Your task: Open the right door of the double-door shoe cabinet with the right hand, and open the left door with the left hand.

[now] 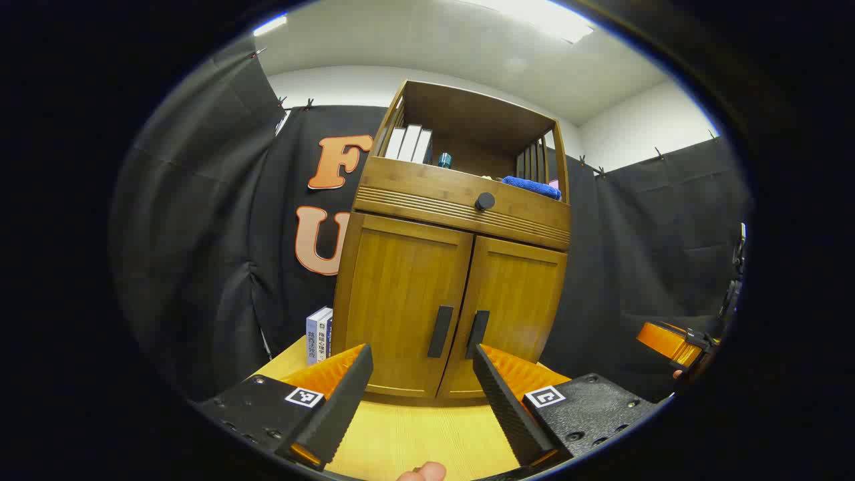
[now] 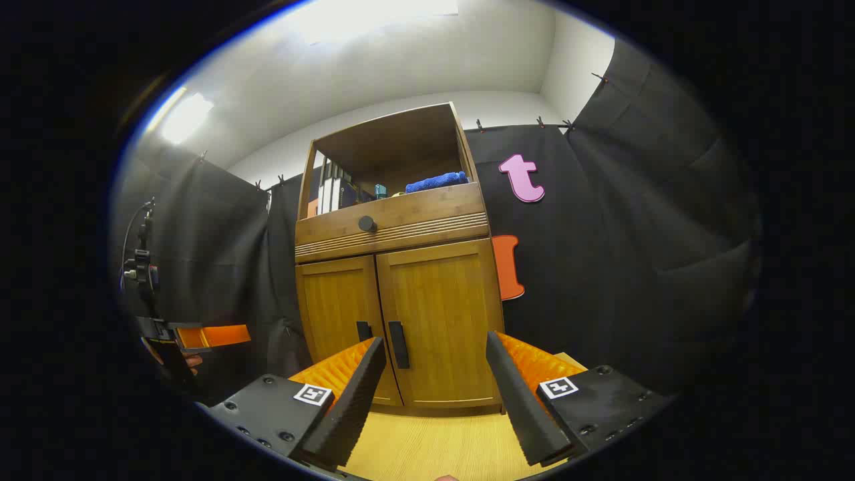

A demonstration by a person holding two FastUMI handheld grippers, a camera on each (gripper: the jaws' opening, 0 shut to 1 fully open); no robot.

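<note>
A wooden shoe cabinet (image 1: 454, 267) (image 2: 401, 280) stands on a pale table, both doors closed. In the left gripper view its left door (image 1: 401, 300) and right door (image 1: 514, 307) each carry a dark vertical handle, the left handle (image 1: 440, 331) and the right handle (image 1: 477, 334), near the middle seam. My left gripper (image 1: 422, 394) is open, short of the doors, roughly centred on the handles. In the right gripper view the right door (image 2: 441, 321) has its handle (image 2: 397, 345) just left of my open right gripper (image 2: 434, 394). The other gripper (image 1: 674, 342) (image 2: 200, 337) shows at each view's edge.
Above the doors sits a drawer with a round dark knob (image 1: 485, 201) (image 2: 367, 224). The open top shelf holds books (image 1: 409, 143) and a blue cloth (image 1: 531, 187) (image 2: 437, 181). More books (image 1: 319, 334) stand left of the cabinet. The yellow tabletop (image 1: 414, 434) lies in front.
</note>
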